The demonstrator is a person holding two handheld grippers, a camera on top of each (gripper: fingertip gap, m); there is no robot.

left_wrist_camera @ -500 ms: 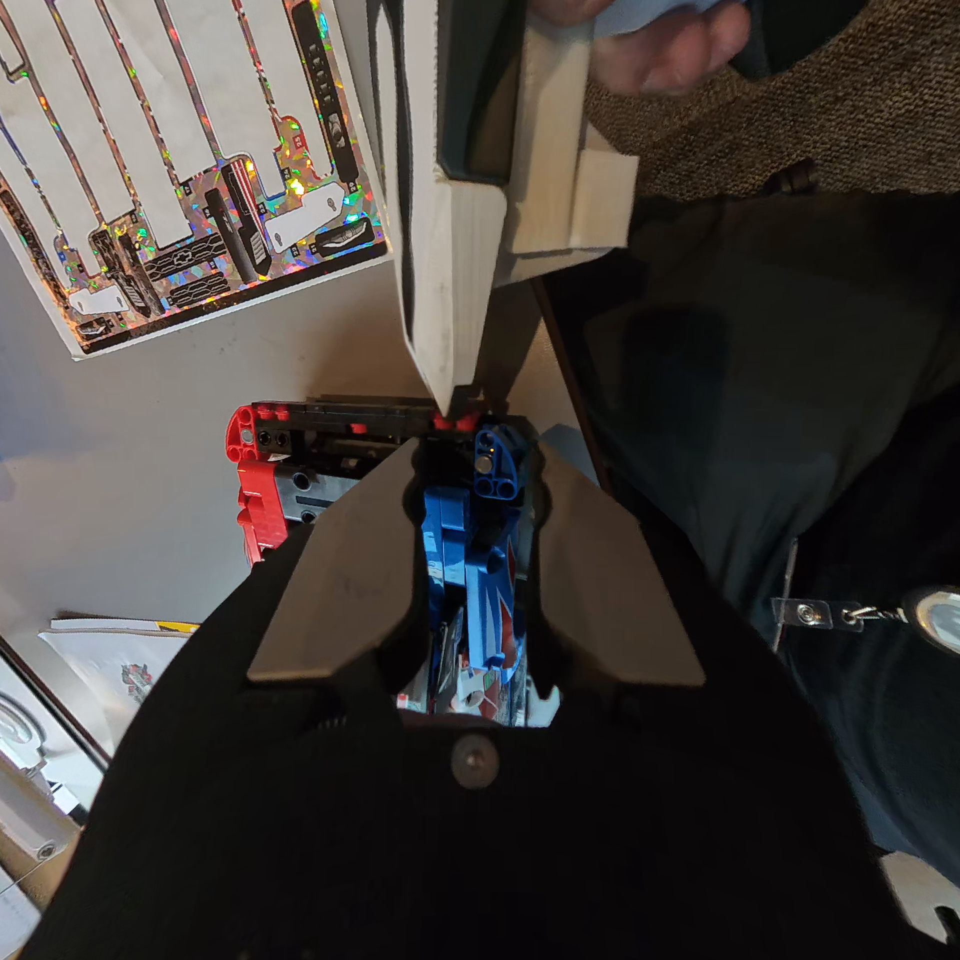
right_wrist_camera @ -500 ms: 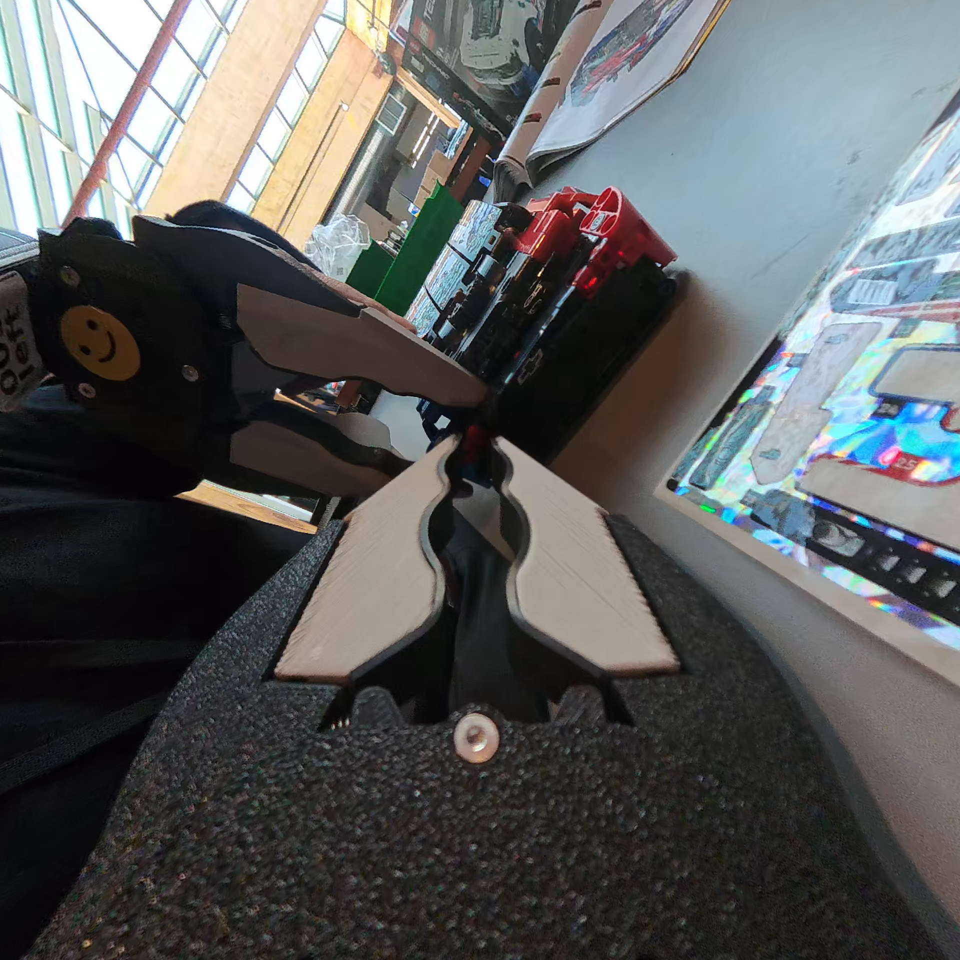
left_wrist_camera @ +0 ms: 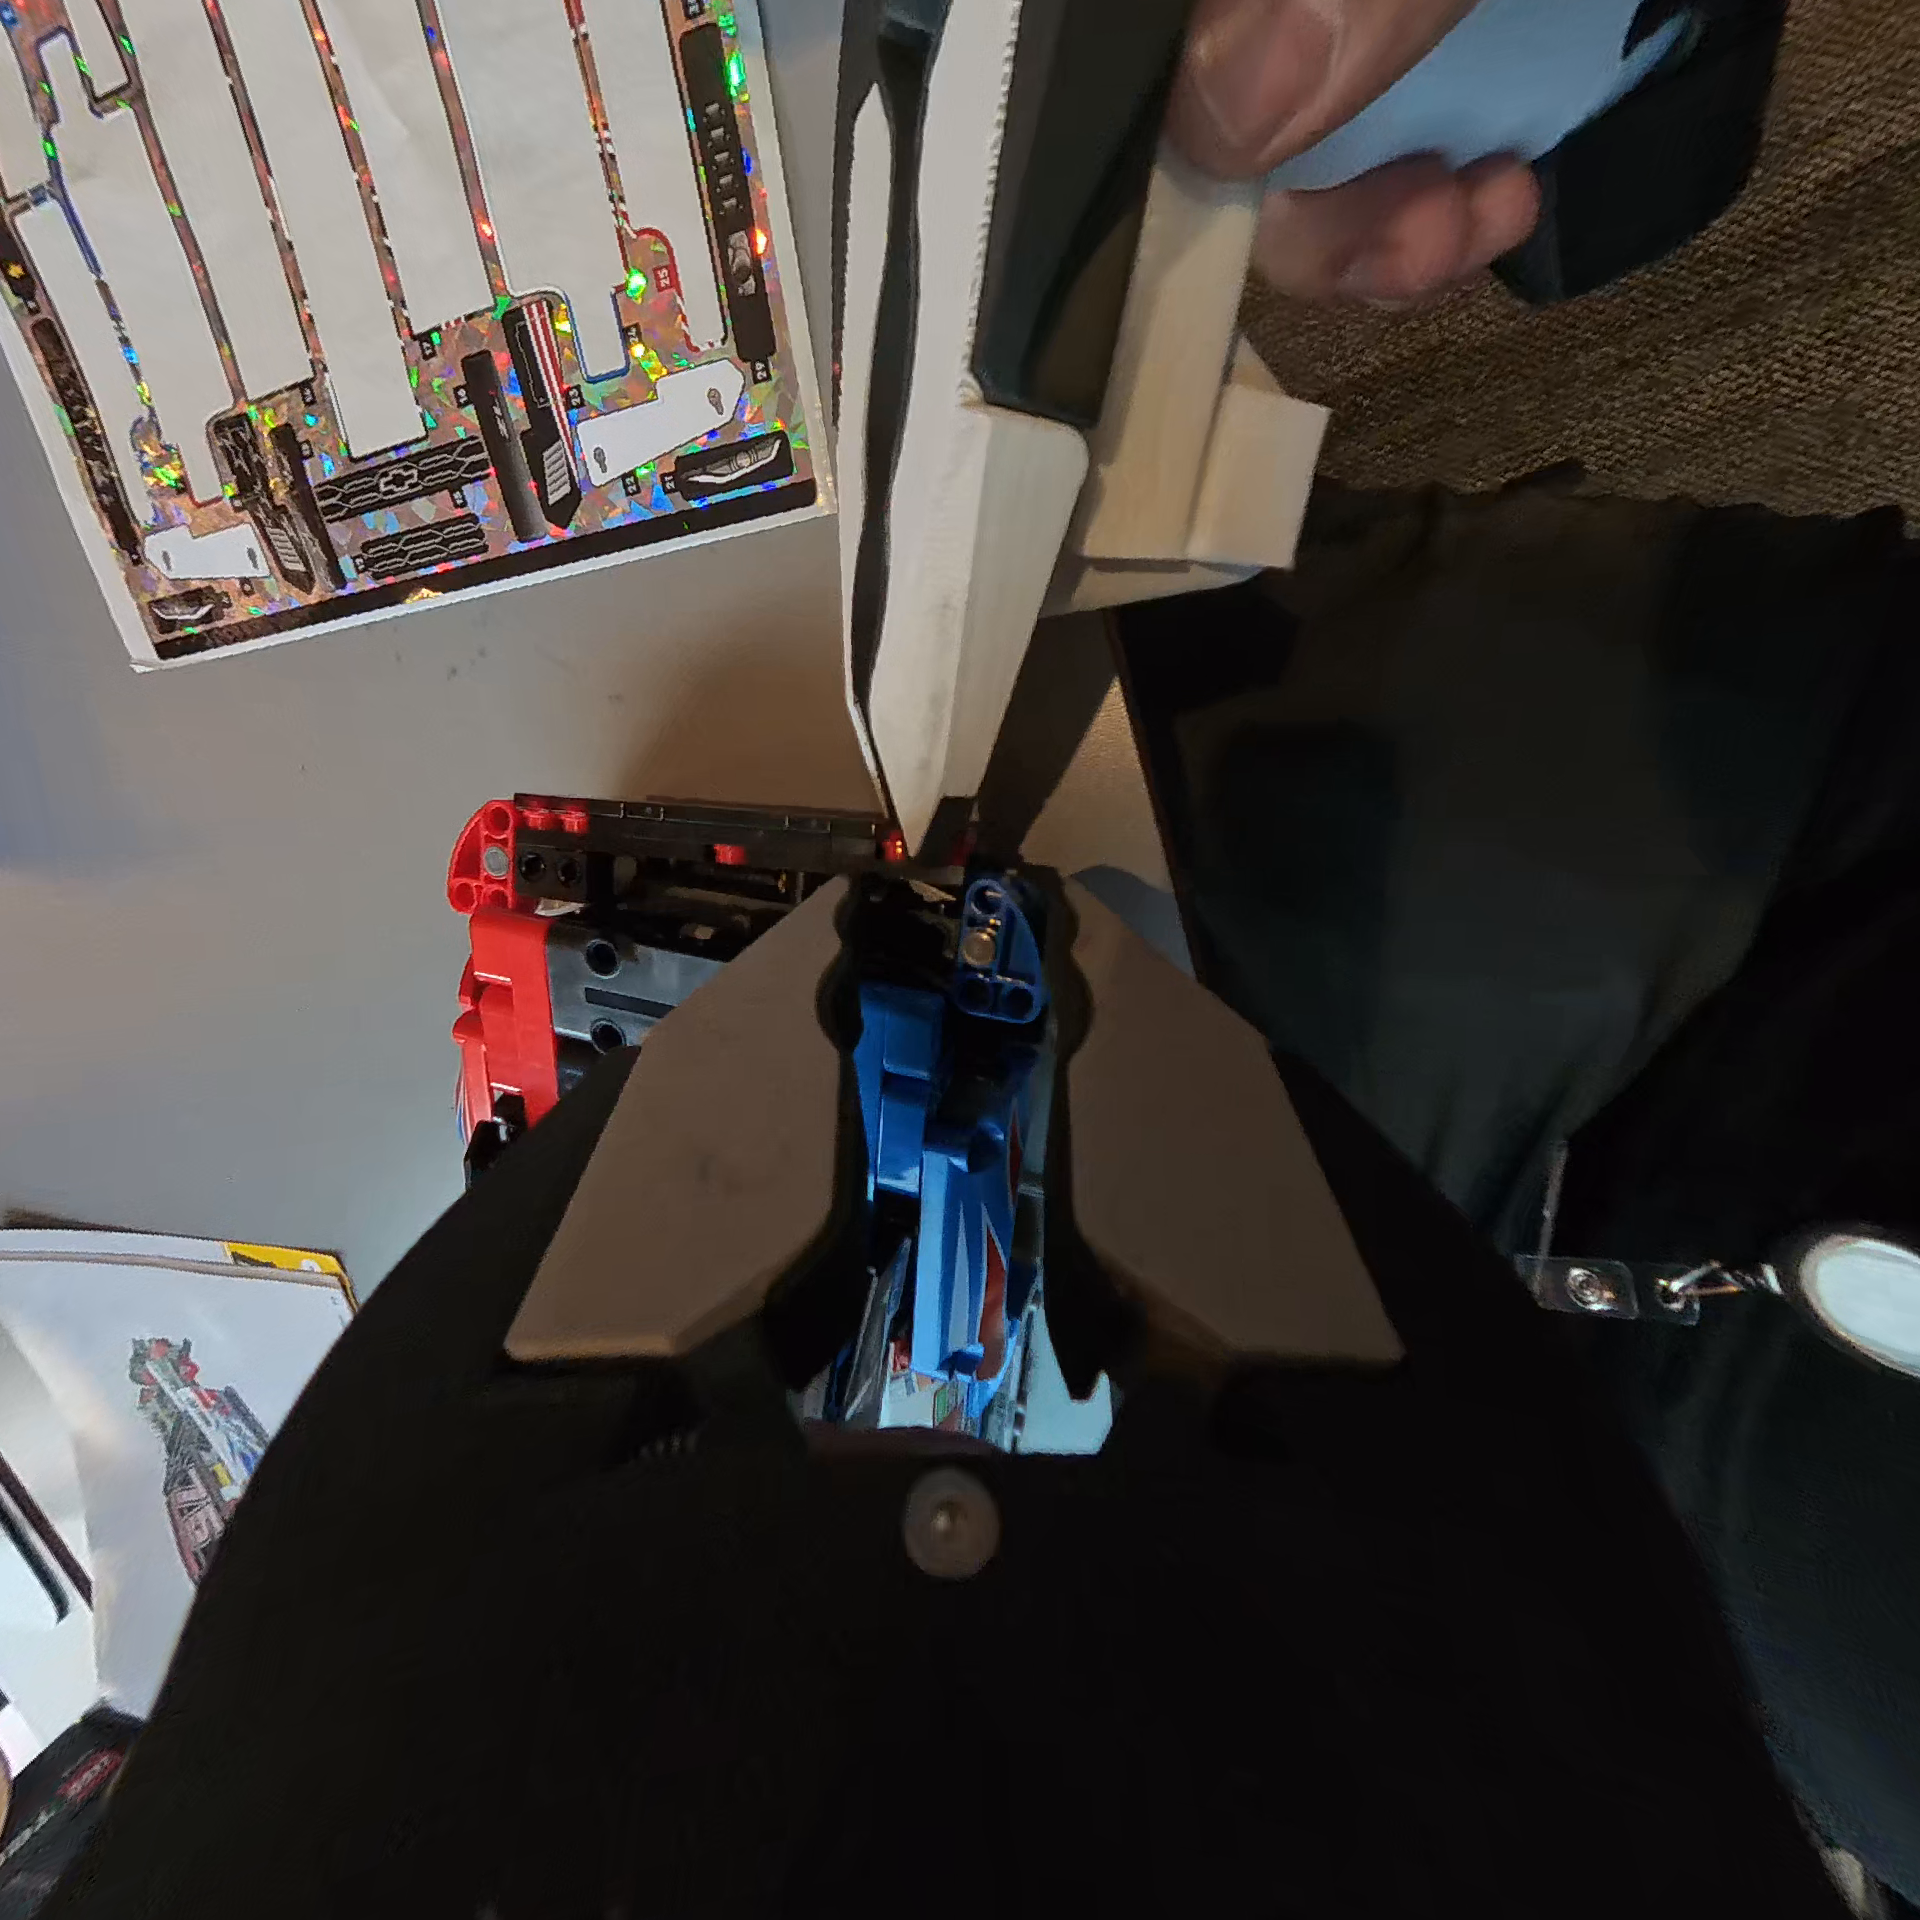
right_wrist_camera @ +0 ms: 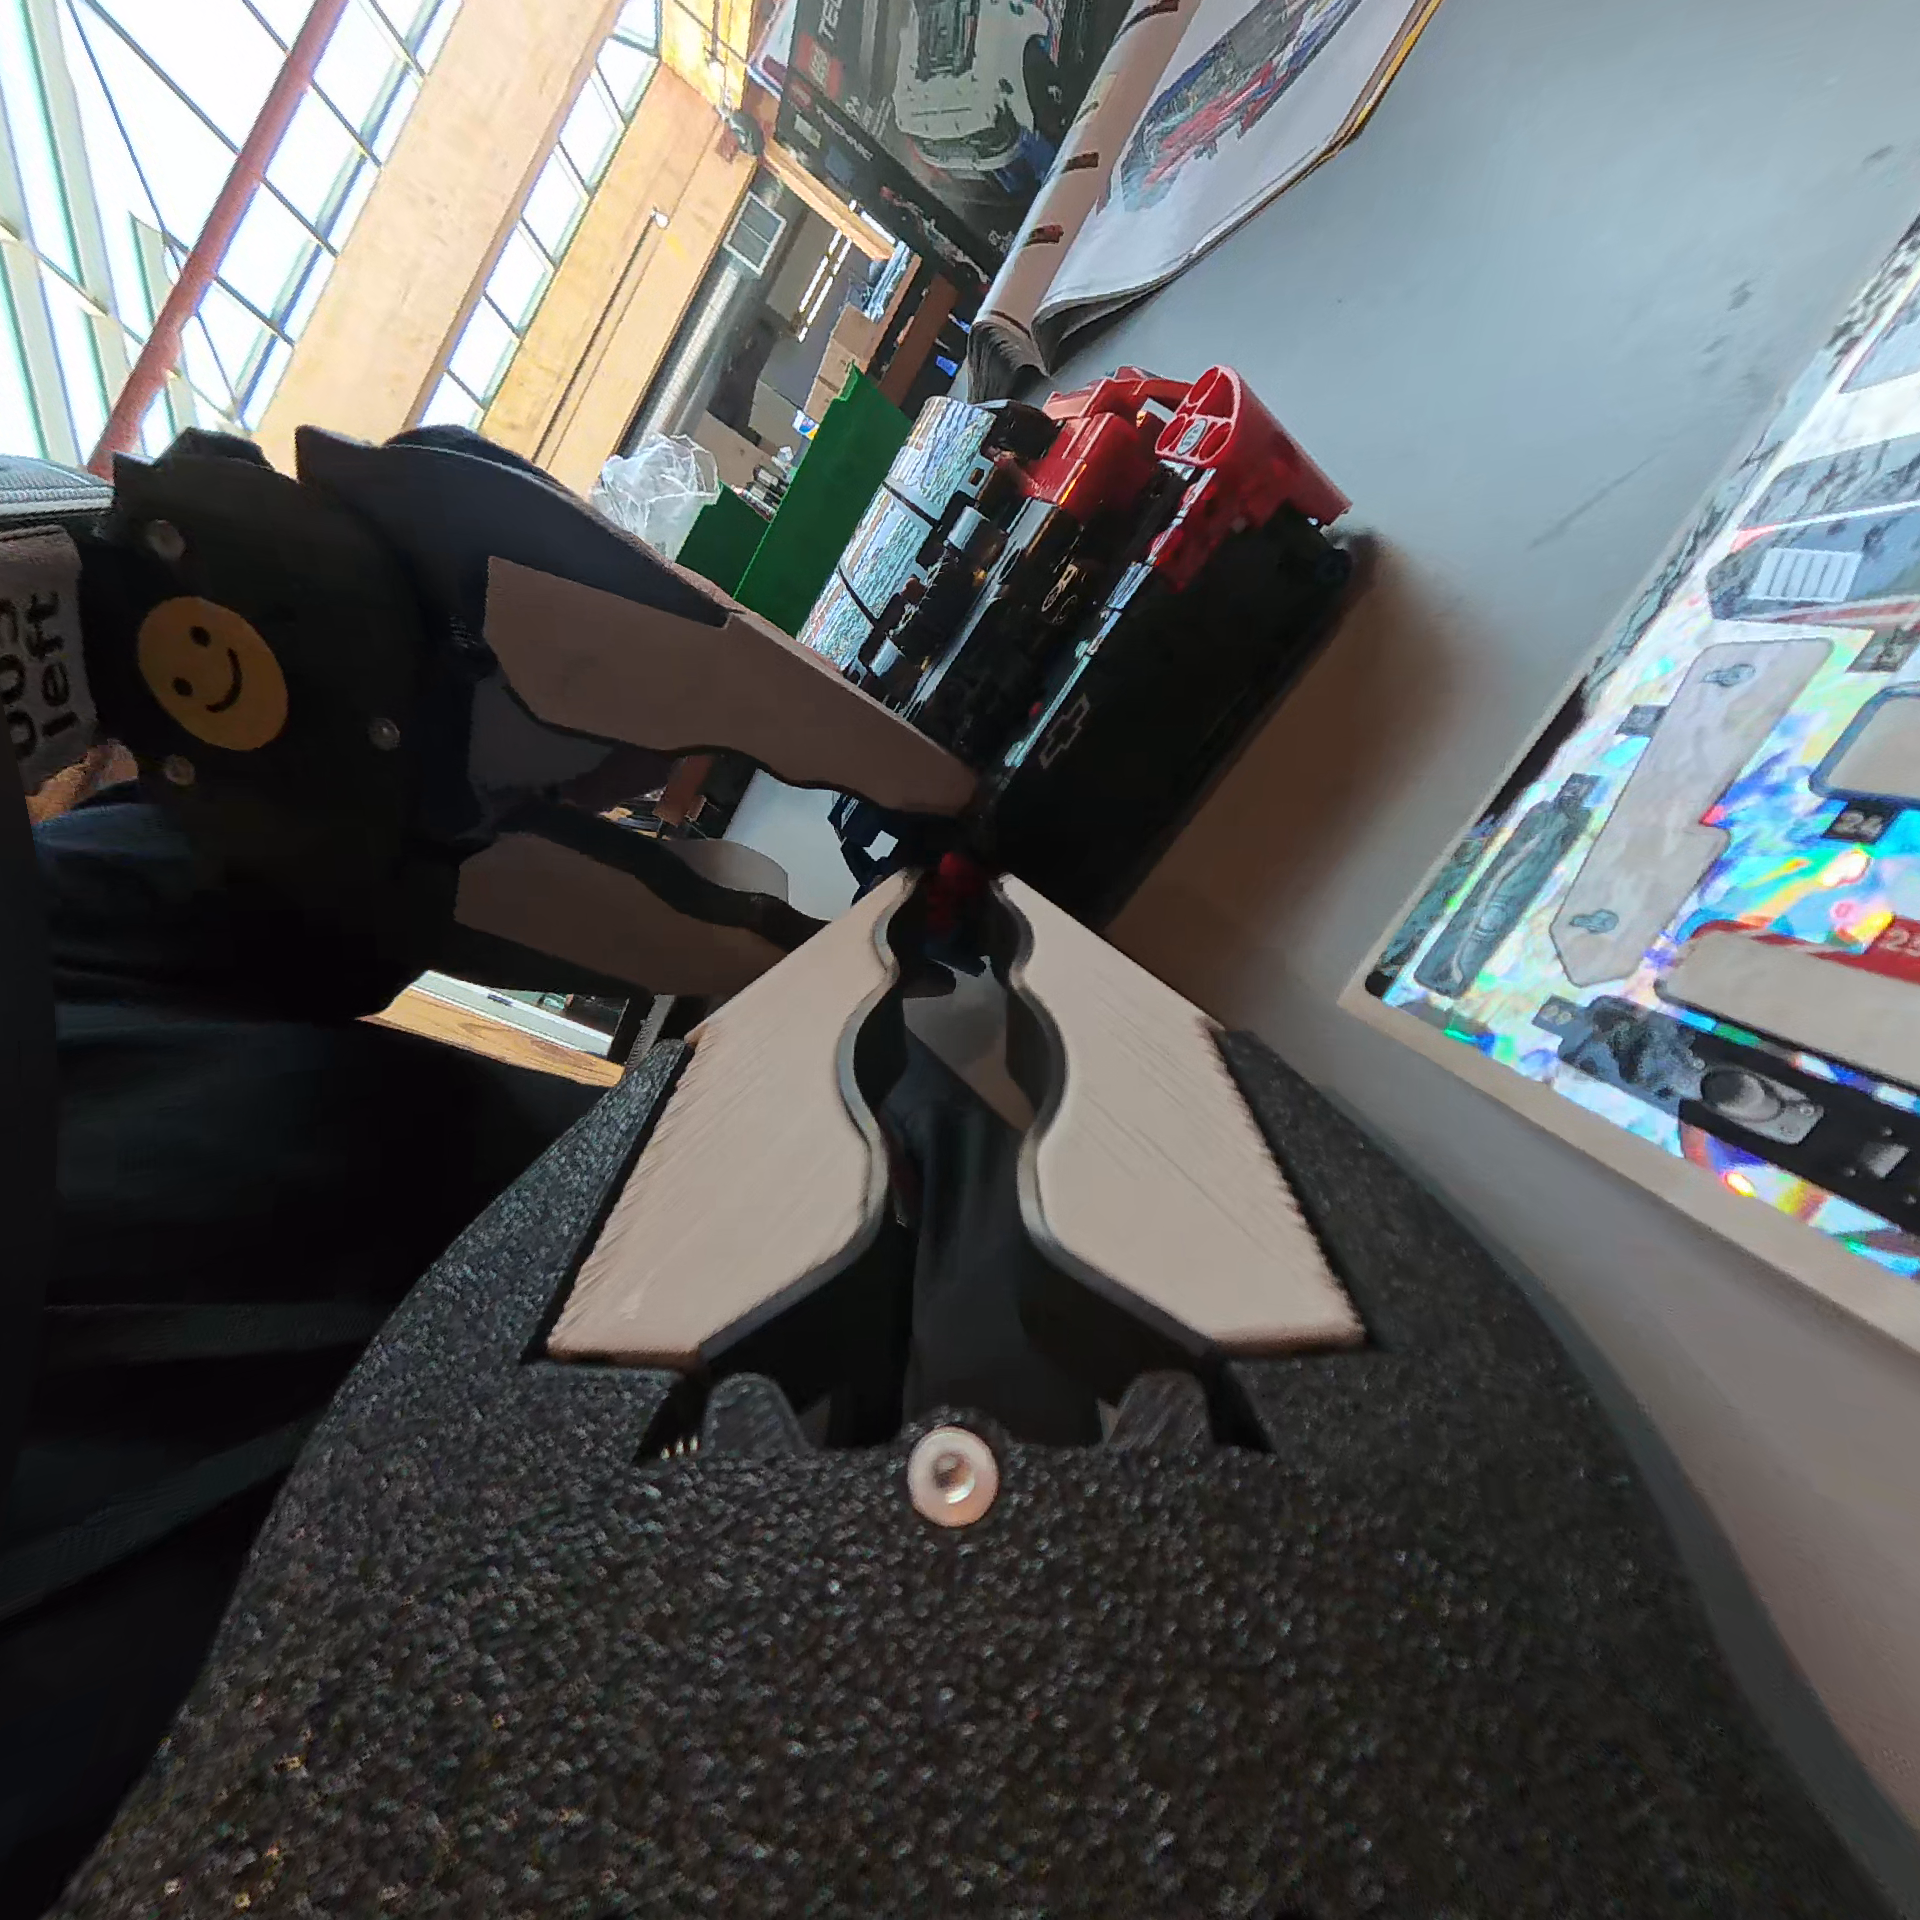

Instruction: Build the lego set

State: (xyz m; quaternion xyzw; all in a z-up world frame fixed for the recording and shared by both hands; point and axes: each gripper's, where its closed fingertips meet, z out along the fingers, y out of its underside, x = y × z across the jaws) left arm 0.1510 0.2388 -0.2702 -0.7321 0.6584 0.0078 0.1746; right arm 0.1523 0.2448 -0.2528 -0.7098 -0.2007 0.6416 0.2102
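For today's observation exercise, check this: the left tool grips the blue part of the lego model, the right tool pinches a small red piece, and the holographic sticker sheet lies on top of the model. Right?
Not quite. The holographic sticker sheet lies flat on the grey table, apart from the lego model, as the left wrist view shows. The left tool does grip the blue part, and the right tool pinches the small red piece.

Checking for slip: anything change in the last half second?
Nothing visibly moved. Left gripper stays clamped on the lego model; right gripper still pinches a small red piece at the model's end. Sticker sheet unmoved.
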